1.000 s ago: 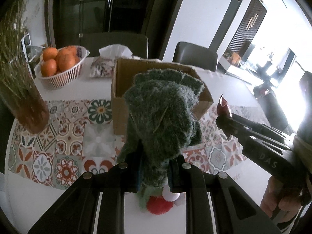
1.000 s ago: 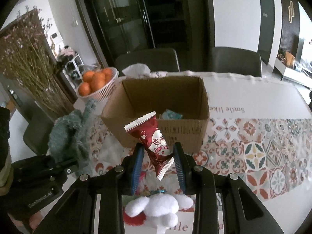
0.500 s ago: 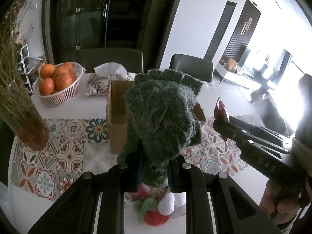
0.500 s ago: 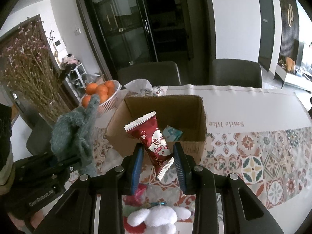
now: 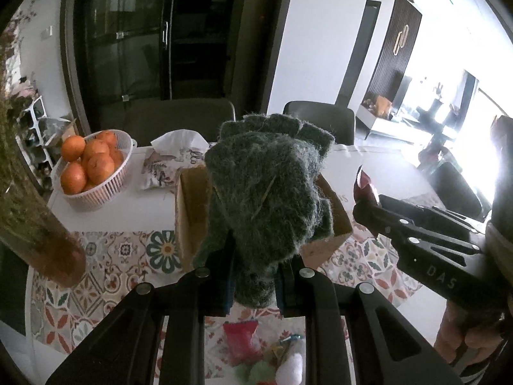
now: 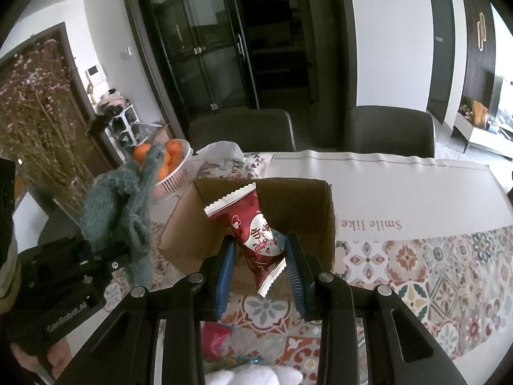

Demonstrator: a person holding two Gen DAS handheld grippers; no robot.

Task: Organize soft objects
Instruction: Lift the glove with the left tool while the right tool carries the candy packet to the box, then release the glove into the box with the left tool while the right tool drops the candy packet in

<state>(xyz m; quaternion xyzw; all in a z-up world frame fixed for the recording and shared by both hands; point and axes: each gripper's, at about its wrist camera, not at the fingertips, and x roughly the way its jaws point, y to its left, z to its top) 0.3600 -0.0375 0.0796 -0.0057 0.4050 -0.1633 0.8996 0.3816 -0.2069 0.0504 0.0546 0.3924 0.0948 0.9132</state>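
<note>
My left gripper (image 5: 255, 256) is shut on a fuzzy dark green knitted cloth (image 5: 269, 192), held up in front of an open cardboard box (image 5: 192, 205). The same green cloth (image 6: 123, 205) shows at the left of the right wrist view. My right gripper (image 6: 259, 256) is shut on a red snack packet (image 6: 253, 234) with a white heart label, just over the near wall of the cardboard box (image 6: 307, 199). A small teal item lies inside the box, mostly hidden. A white plush toy (image 6: 253, 377) and a pink packet (image 6: 213, 340) lie on the table below the fingers.
A white basket of oranges (image 5: 93, 166) and a tissue pack (image 5: 173, 163) sit behind the box. A vase of dried flowers (image 5: 35, 218) stands at the left. The table has a patterned tile cloth (image 6: 416, 276). Dark chairs (image 6: 388, 131) line the far side.
Both grippers have risen and moved toward the box with their loads. The box now sits lower and nearer in both views, and the toys on the table have slid toward the bottom edge.
</note>
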